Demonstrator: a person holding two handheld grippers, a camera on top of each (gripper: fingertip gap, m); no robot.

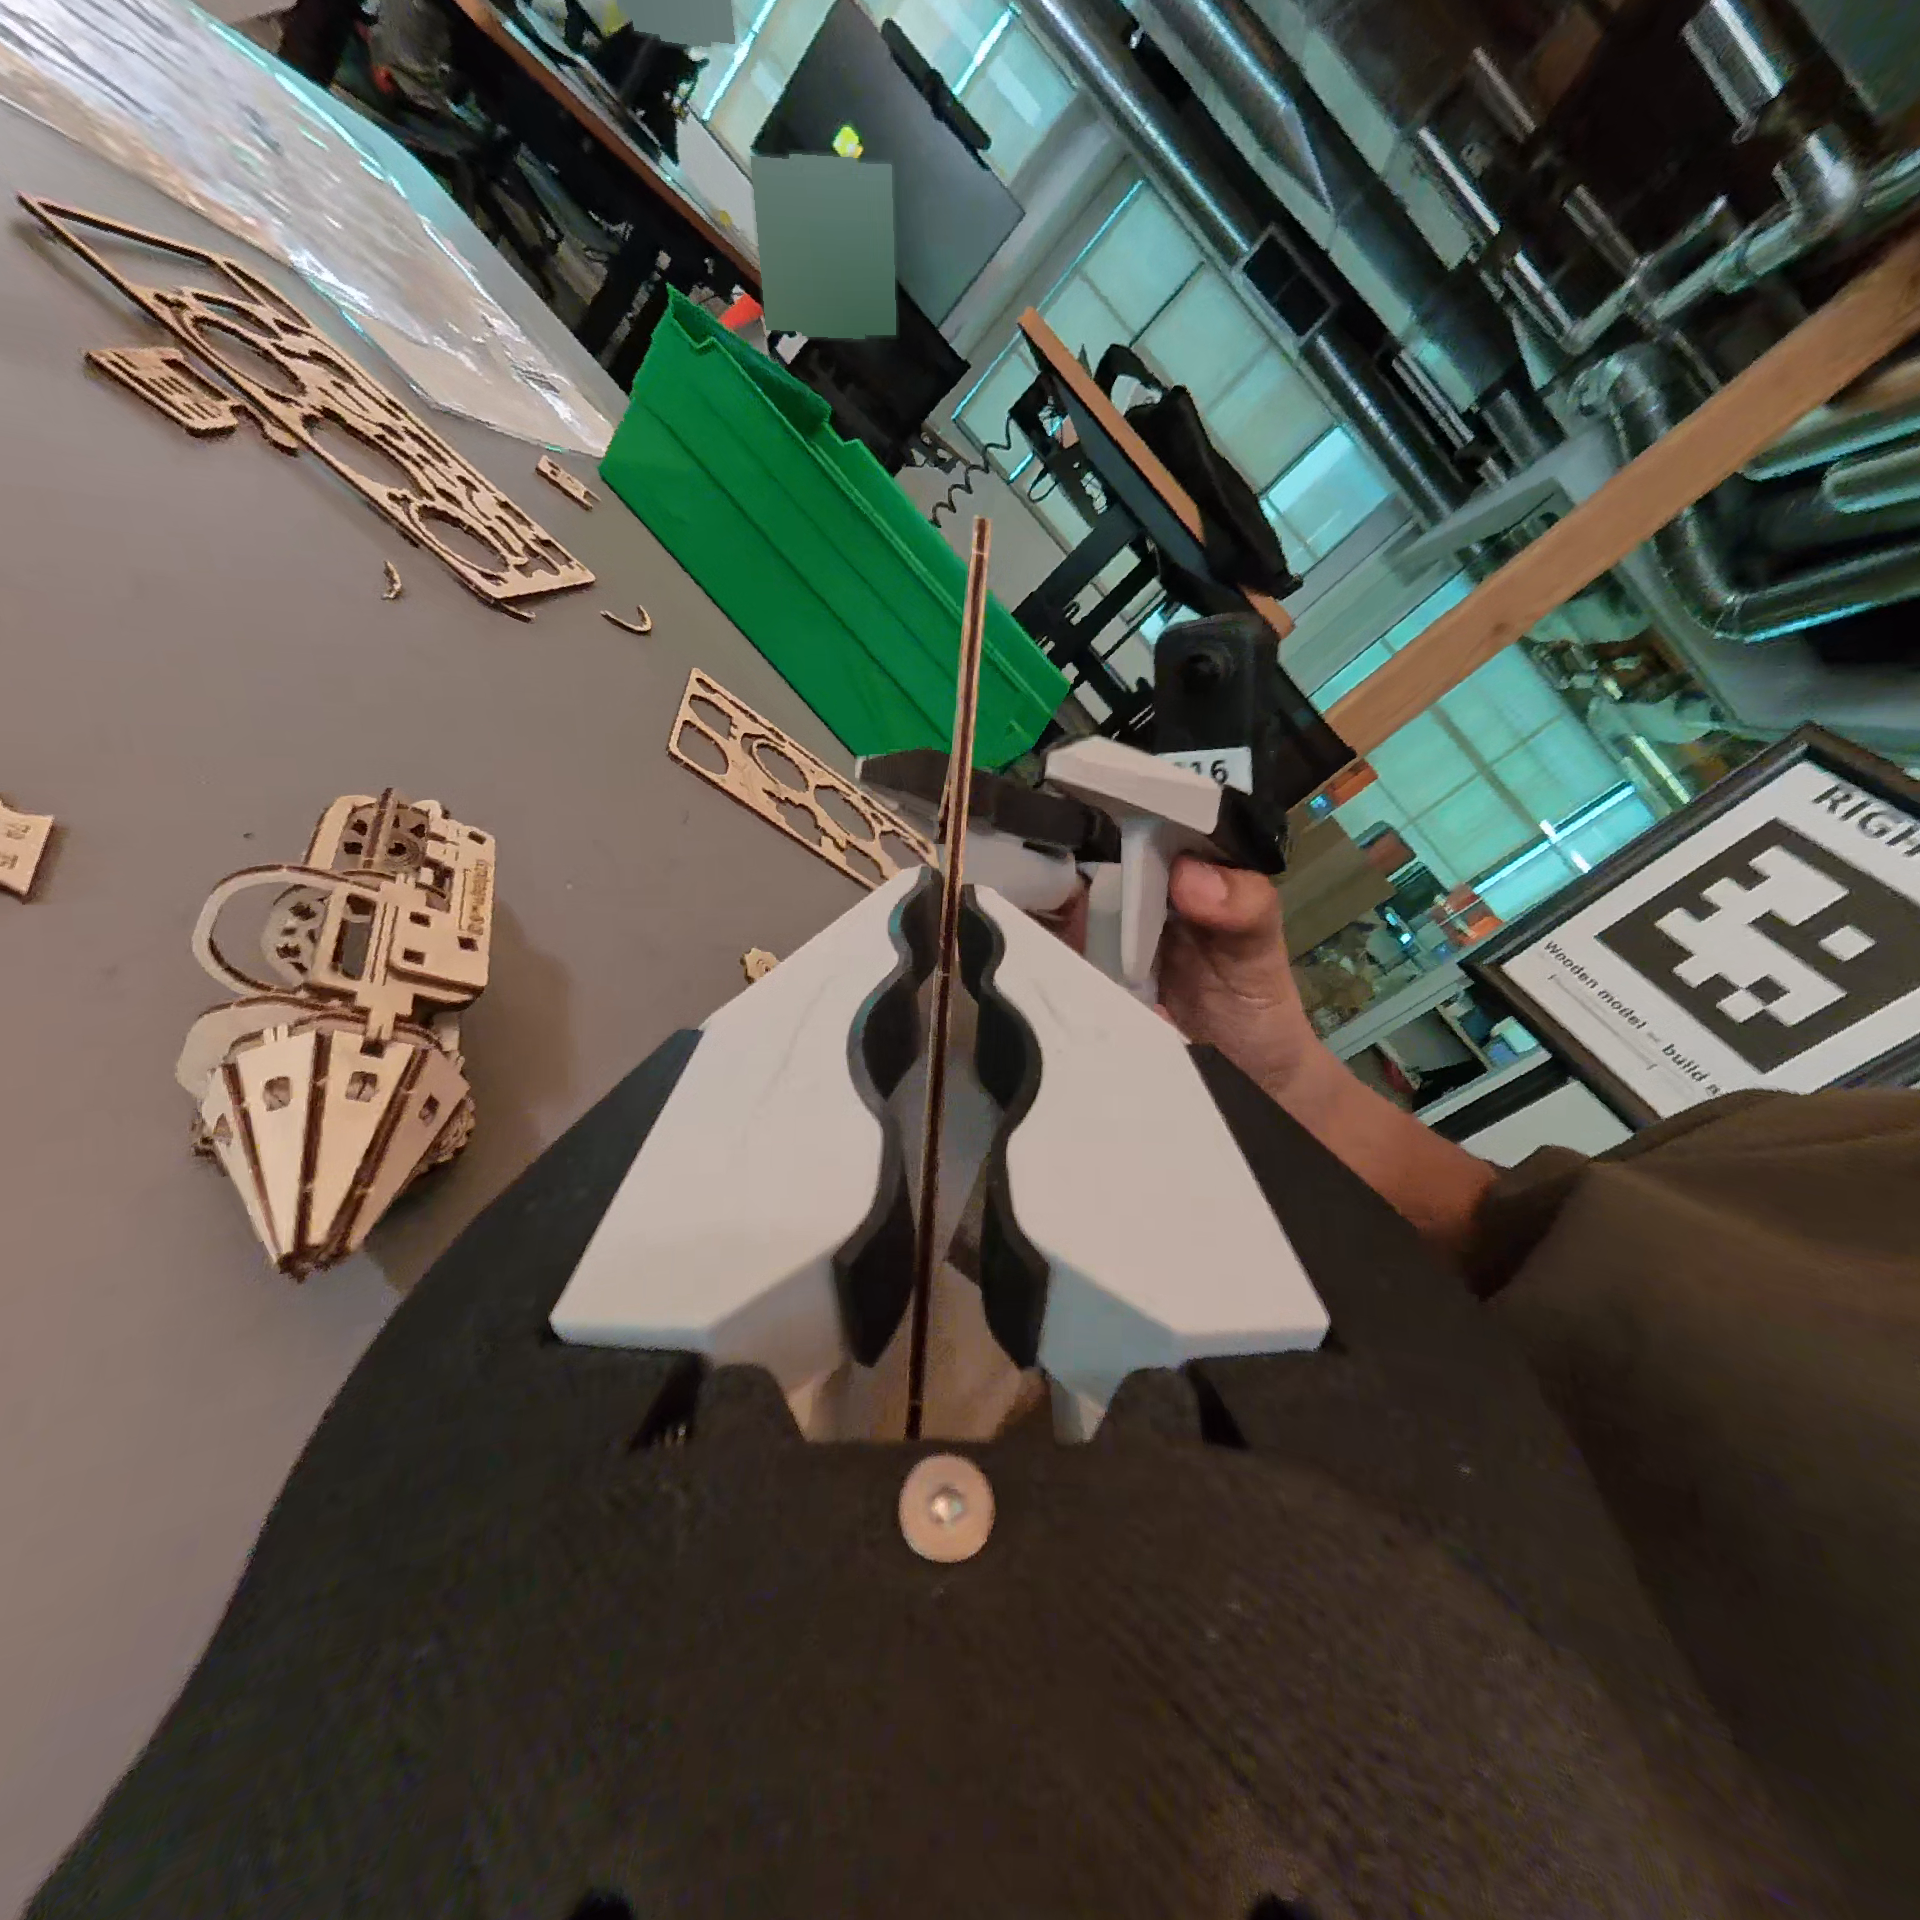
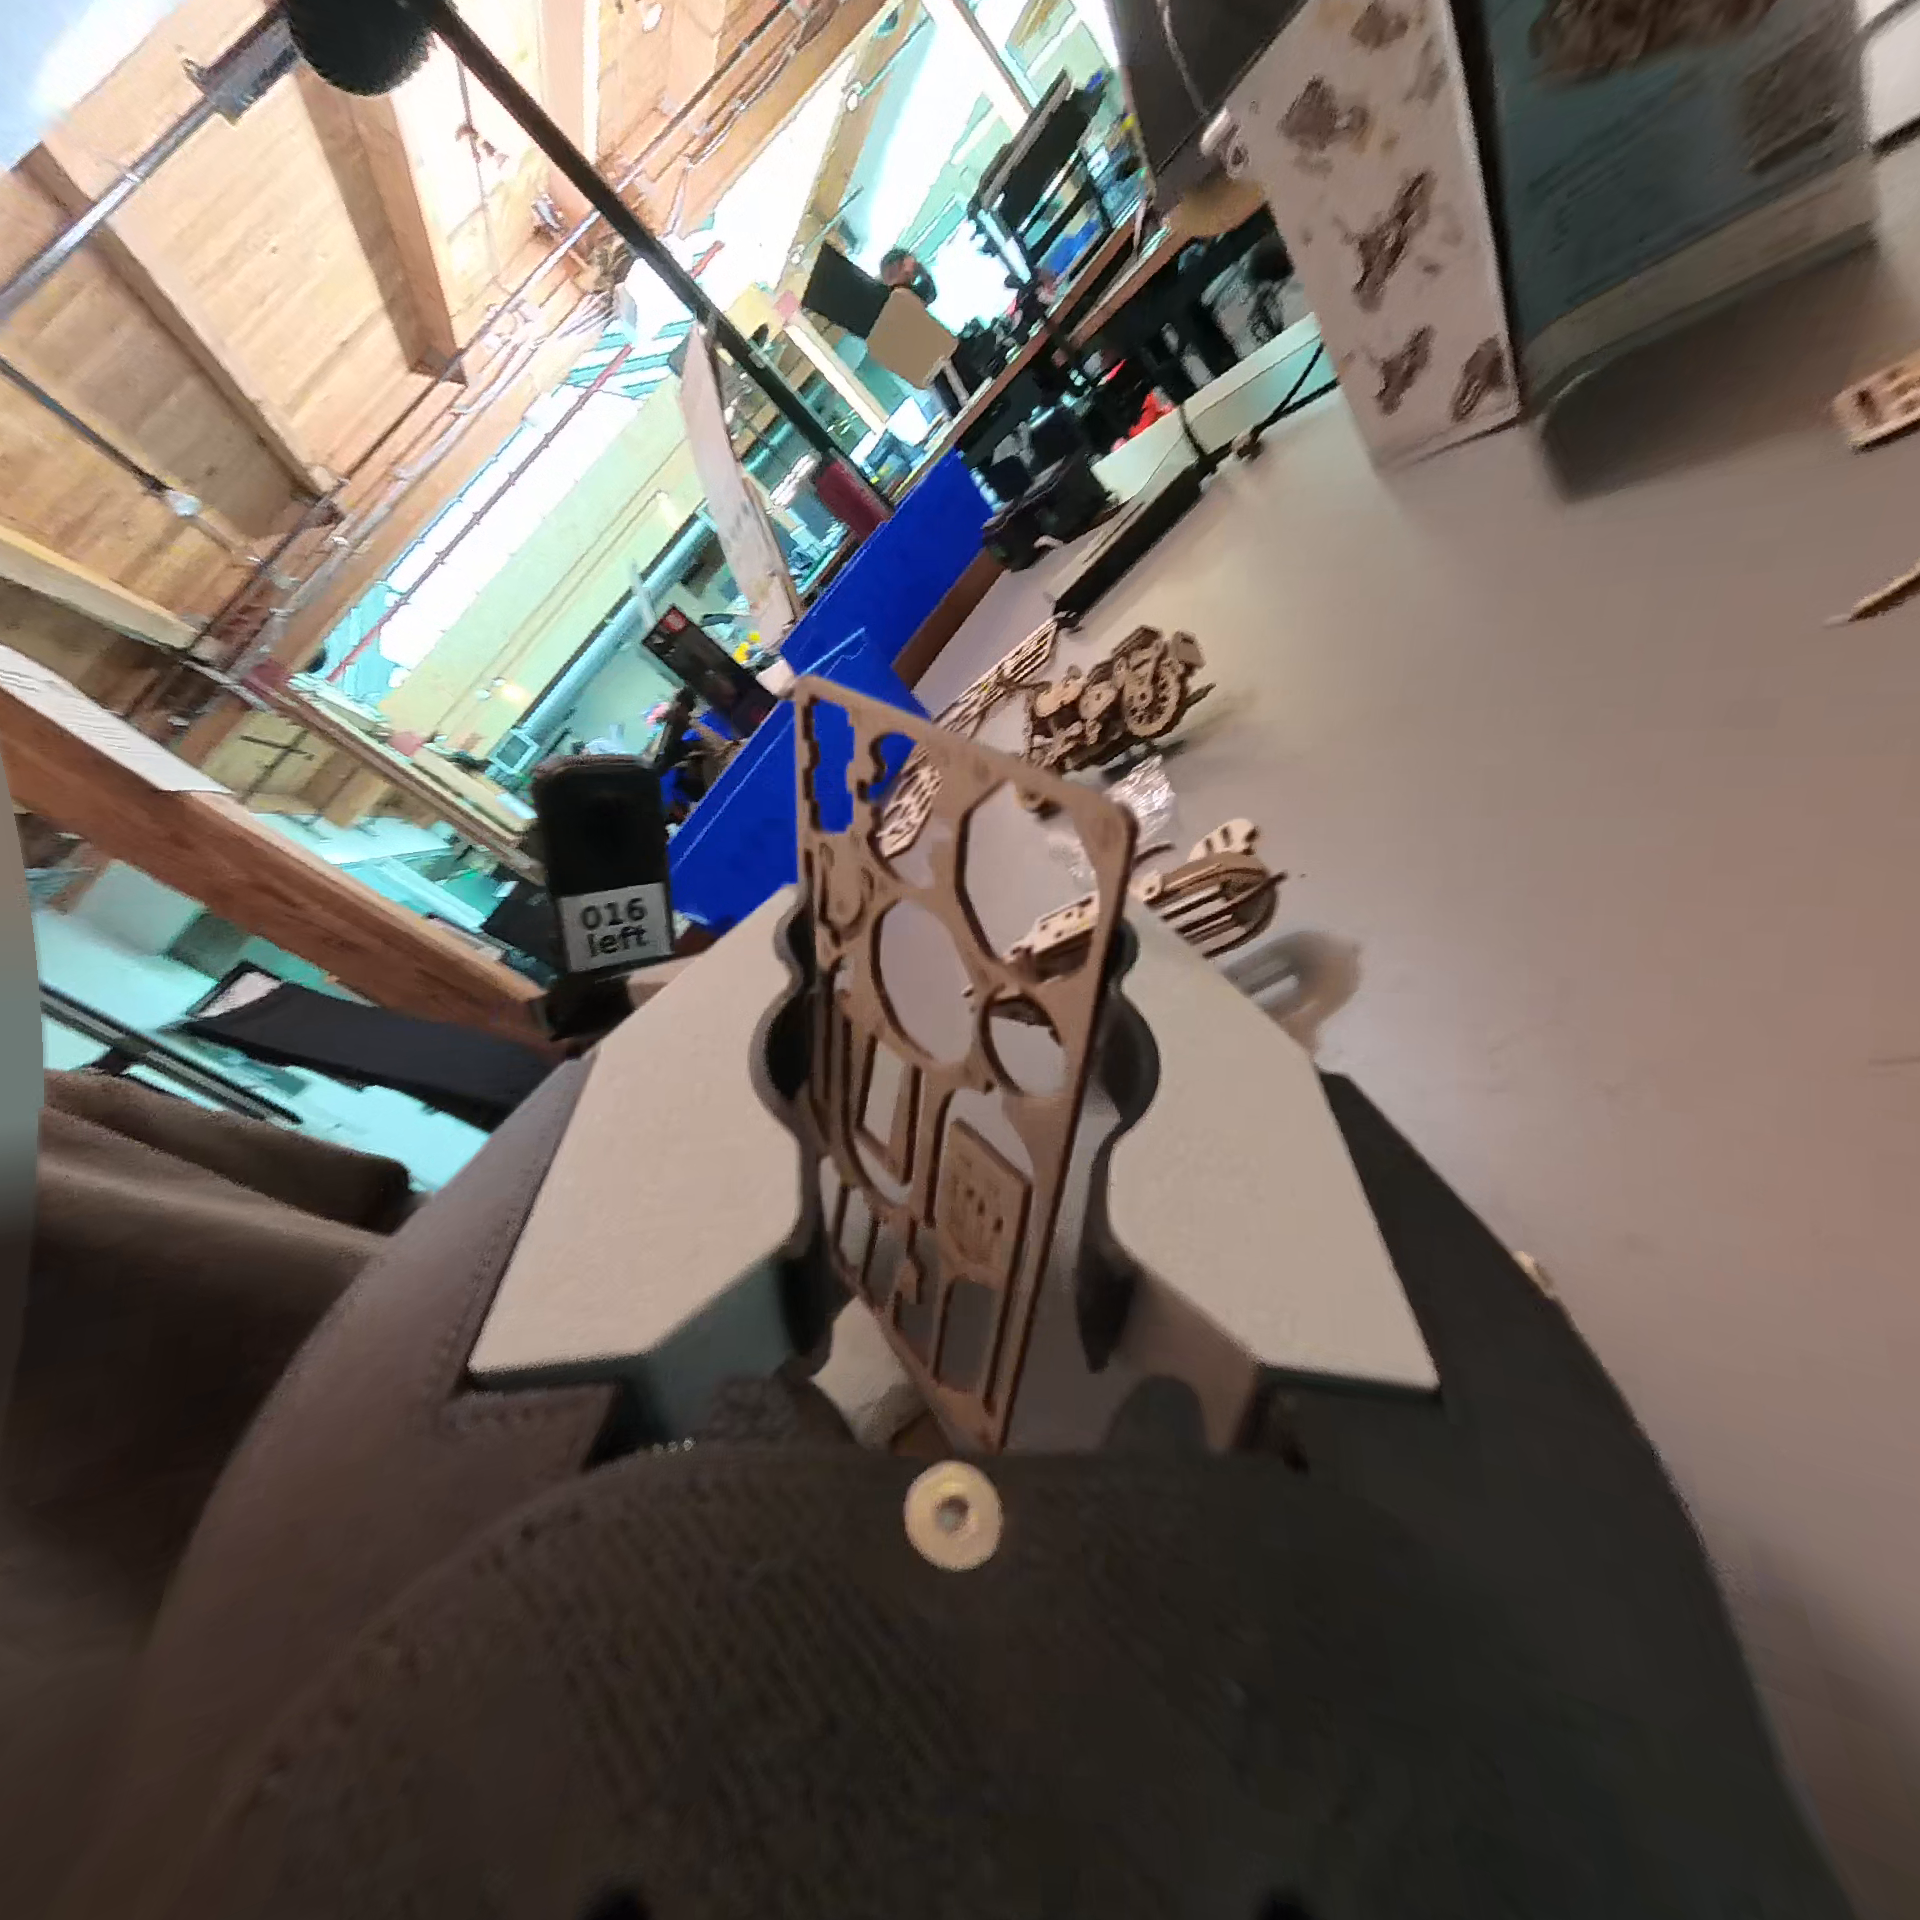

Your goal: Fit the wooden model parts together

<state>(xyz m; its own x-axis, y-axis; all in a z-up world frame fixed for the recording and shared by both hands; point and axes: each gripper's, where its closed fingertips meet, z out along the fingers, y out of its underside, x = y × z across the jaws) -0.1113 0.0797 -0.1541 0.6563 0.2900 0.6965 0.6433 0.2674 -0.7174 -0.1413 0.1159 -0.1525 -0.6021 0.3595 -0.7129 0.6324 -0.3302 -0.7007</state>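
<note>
My left gripper (image 1: 943, 904) is shut on a thin laser-cut wooden sheet (image 1: 961, 727), seen edge-on and rising past the fingertips. In the right wrist view the same sheet (image 2: 966, 997) shows its face, with round and oblong cut-outs, standing slanted between my right gripper's fingers. My right gripper (image 2: 951, 935) has its jaws well apart around the sheet; I cannot tell whether they press on its edges. The right gripper (image 1: 1039, 821) also shows in the left wrist view, held by a hand, right behind the sheet. A partly built wooden model (image 1: 332, 1029) lies on the grey table.
Emptied wooden part sheets (image 1: 343, 416) (image 1: 790, 779) and small loose scraps lie on the table (image 1: 156, 644). A green bin (image 1: 810, 540) stands at its far edge. The right wrist view shows a blue bin (image 2: 831, 748), other wooden models (image 2: 1122, 696) (image 2: 1216, 883) and a printed box (image 2: 1382, 239). My right fingertips sit around 5 centimeters from my left ones.
</note>
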